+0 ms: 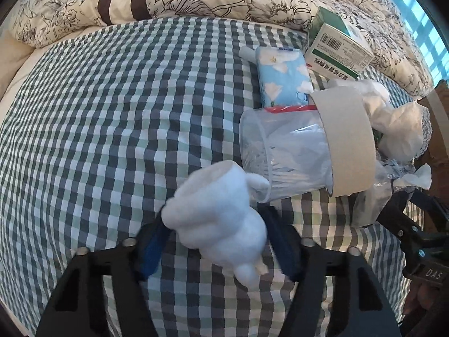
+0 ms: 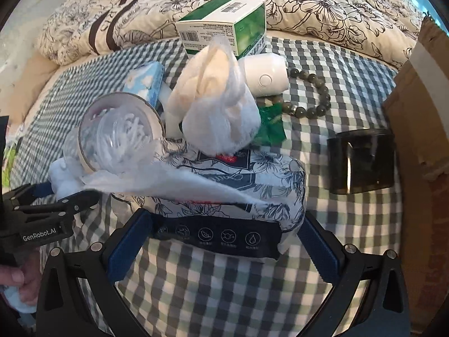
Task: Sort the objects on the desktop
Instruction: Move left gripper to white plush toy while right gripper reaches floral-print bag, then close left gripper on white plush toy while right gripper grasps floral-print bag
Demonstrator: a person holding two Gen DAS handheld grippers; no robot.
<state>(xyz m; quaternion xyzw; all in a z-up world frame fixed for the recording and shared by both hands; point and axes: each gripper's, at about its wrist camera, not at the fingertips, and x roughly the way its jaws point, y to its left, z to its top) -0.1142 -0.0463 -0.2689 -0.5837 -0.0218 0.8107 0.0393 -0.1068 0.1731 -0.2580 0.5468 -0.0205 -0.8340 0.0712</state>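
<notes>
My left gripper (image 1: 216,213) is shut on a fluffy white cotton wad (image 1: 219,219), just in front of a clear cup of cotton swabs (image 1: 280,151) lying on its side. The right wrist view shows the same gripper (image 2: 60,193) at the left edge with the cotton wad (image 2: 63,179) in it. My right gripper (image 2: 224,214) stands open low over the cloth. A blue-and-white floral tissue pack (image 2: 238,185) with a dark end lies between its fingers, and I see no clear squeeze on it.
A tape roll (image 1: 348,140), blue tissue pack (image 1: 283,75), green-white medicine box (image 2: 221,25) and white plastic bag (image 2: 216,106) crowd the checked cloth (image 1: 112,112). A white device (image 2: 266,75), bead bracelet (image 2: 317,95), dark holder (image 2: 362,163) and cardboard box (image 2: 421,112) lie right.
</notes>
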